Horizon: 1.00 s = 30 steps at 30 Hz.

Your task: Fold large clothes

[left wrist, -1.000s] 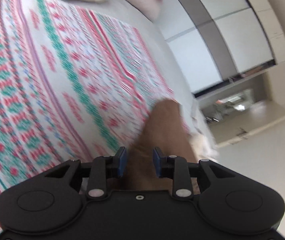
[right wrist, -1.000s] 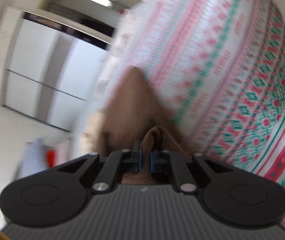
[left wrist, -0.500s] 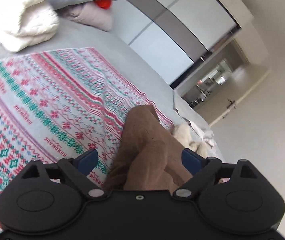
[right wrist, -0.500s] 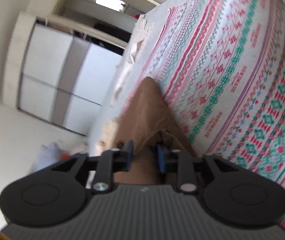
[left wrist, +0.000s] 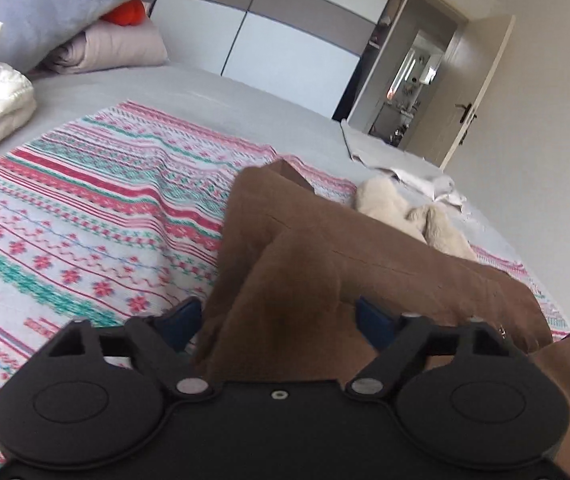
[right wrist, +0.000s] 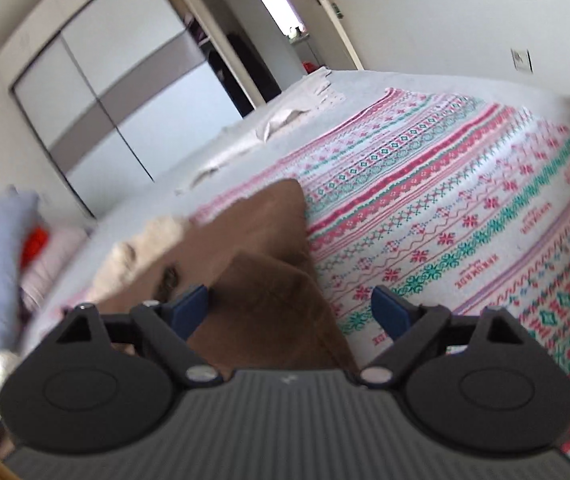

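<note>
Since a second ago both pinches on the brown garment (left wrist: 365,264) have been let go: the right gripper (right wrist: 291,310) was clamped on a fold of it then, and its jaws have just been opening, now standing wide with cloth between them but unpressed. Left gripper (left wrist: 279,318) jaws were thrown wide half a second ago and have just been closing a little; the pads stand clear of the cloth, so it is released too.

Patterned blanket (left wrist: 85,216) is spread over the grey bed (left wrist: 213,92); the garment is laid on its near edge, part-folded, a raised hump of cloth sitting between each pair of jaws.

Risks noted:
- Hump is unpressed; the fold could spring open or slump sideways once left alone.
- Cloth between the open jaws could be snagged and dragged if either gripper is drawn back low.
- Blanket could be caught along with the garment at the next pinch.
- Cream fluffy item (left wrist: 405,216), just beyond the garment, could be swept into the fold.
</note>
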Each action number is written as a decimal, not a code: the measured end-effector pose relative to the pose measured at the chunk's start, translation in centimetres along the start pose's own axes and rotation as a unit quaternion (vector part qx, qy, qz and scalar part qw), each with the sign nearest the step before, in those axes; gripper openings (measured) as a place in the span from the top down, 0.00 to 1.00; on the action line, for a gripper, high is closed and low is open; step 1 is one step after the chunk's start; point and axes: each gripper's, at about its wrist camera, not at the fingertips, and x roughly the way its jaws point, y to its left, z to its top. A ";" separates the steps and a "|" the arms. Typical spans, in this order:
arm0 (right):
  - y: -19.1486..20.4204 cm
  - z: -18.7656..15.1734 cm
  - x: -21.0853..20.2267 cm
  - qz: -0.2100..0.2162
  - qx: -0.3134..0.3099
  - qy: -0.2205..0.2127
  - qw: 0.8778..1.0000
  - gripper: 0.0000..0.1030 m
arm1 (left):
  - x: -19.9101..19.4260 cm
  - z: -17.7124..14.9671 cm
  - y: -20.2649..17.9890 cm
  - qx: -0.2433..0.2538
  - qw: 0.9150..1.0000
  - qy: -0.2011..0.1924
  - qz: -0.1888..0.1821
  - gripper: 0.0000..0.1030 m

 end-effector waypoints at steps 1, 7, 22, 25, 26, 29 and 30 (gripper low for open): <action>0.3 -0.2 0.7 -0.008 -0.009 0.003 1.000 0.14 | 0.5 -0.1 -0.3 0.001 1.000 0.008 0.005 0.41; -0.1 -1.0 3.5 -0.027 0.003 0.013 1.000 0.14 | -0.1 -0.5 -1.9 0.016 1.000 -0.004 0.017 0.78; 0.5 -0.1 -0.3 0.038 -0.084 0.018 0.996 0.07 | -0.8 -0.5 -0.5 -0.052 0.998 -0.022 0.019 0.86; 1.4 -1.5 2.4 -0.043 -0.126 0.028 0.991 0.24 | -0.3 -0.8 -0.5 -0.049 0.998 -0.016 0.024 0.86; 1.6 -2.0 3.2 -0.052 -0.122 0.029 0.991 0.42 | -0.2 -0.9 -0.5 -0.047 0.998 -0.015 0.024 0.88; 3.0 -2.9 3.8 -0.057 -0.133 0.027 0.989 0.71 | -1.1 -1.0 -1.1 -0.032 0.999 -0.029 0.028 0.90; 4.1 -3.2 3.5 -0.074 -0.163 0.016 0.984 0.75 | -1.7 -1.0 -1.5 -0.023 0.998 -0.042 0.031 0.91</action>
